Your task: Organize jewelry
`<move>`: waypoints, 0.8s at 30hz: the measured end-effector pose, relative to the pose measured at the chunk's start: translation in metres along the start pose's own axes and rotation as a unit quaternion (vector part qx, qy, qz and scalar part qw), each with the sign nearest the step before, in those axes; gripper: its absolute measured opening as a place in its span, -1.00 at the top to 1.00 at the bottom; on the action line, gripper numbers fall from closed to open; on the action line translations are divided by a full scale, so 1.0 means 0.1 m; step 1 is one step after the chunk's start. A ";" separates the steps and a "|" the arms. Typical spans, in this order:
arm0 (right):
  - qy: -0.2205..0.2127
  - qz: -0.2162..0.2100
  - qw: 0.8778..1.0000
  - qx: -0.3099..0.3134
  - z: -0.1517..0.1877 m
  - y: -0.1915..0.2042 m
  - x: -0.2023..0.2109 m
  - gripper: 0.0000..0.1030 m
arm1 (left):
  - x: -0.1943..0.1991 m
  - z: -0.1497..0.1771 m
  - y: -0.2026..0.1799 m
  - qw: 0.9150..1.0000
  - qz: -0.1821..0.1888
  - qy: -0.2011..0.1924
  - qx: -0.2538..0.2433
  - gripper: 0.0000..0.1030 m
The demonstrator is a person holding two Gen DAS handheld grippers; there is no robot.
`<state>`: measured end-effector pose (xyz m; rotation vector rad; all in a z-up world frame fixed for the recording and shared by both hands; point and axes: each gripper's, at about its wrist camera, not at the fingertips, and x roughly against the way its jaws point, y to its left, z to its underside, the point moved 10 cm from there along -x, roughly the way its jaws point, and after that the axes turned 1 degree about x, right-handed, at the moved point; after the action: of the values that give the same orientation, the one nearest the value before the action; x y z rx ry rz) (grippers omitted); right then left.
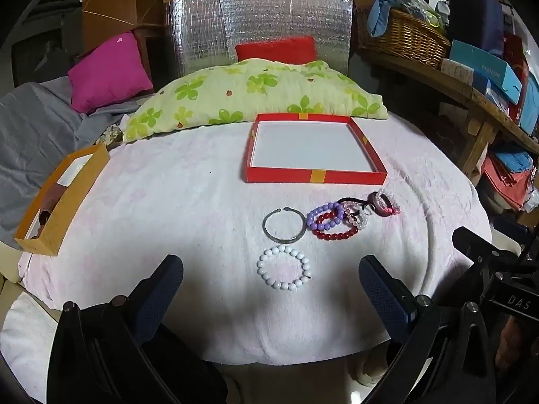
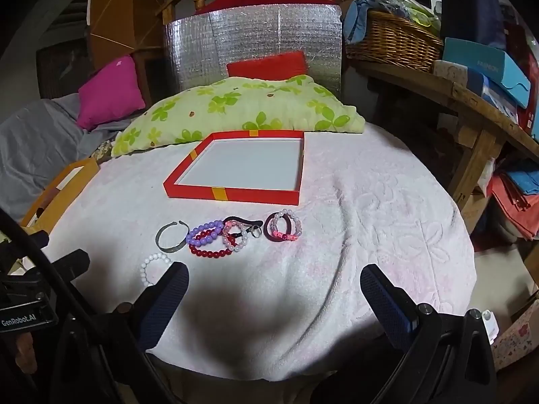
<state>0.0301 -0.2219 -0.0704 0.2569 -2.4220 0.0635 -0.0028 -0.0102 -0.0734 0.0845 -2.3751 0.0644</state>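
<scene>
The left gripper stood wide open and held nothing, its jaws spread to either side of the white bracelet, which lay flat on the towel just ahead of the fingertips and touched neither. Beyond it lay the metal bangle, then a cluster of purple beads, red beads and pink beads, overlapping one another, with a hair tie at the right end. The red tray sat farther back, nothing in it.

The right gripper was also wide open and empty, over bare towel. The white bracelet lay outside its left finger, partly hidden behind it.
</scene>
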 end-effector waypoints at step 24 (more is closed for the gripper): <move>0.006 0.000 1.000 -0.003 0.04 0.01 -0.11 -1.00 | -0.11 0.06 0.00 1.000 0.003 0.018 0.000 -1.00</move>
<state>0.0354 -0.2200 -0.0810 0.2540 -2.4096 0.0576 0.0010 -0.0097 -0.0851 0.0754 -2.3397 0.0694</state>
